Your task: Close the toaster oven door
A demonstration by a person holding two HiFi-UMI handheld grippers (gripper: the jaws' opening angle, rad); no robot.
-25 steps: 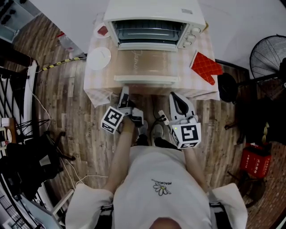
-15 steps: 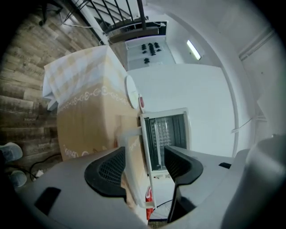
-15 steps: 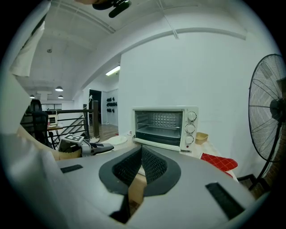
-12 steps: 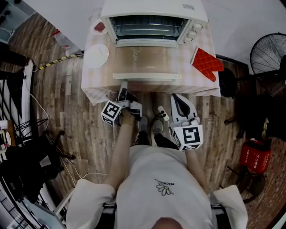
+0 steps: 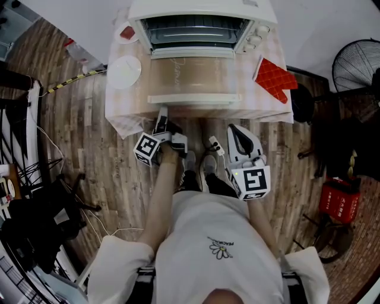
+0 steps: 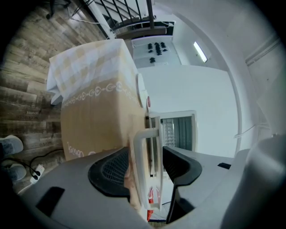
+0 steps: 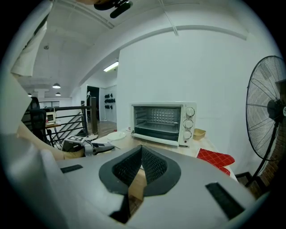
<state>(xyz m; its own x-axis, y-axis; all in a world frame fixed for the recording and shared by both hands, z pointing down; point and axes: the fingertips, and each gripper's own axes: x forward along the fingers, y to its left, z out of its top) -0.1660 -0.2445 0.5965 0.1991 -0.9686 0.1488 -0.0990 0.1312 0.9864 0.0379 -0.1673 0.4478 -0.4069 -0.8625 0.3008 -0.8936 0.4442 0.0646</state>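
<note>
Toaster oven door [image 5: 193,74] lies dropped open and flat, reaching toward the near edge of the checked-cloth table [image 5: 119,110]. It is hinged to the white toaster oven [image 5: 202,7] at the table's far side. A standing fan [image 5: 356,62] is on the floor to the right. The left gripper [image 5: 161,119] is at the left end of the door handle [image 5: 193,99]. Its jaws are closing with the handle between them, and a gap shows beside one pad. The right gripper [image 5: 236,129] hangs just off the table's near edge, its fingers together on nothing. A red oven mitt [image 5: 274,80] lies right of the door, a white plate [image 5: 124,72] left of it.
</note>
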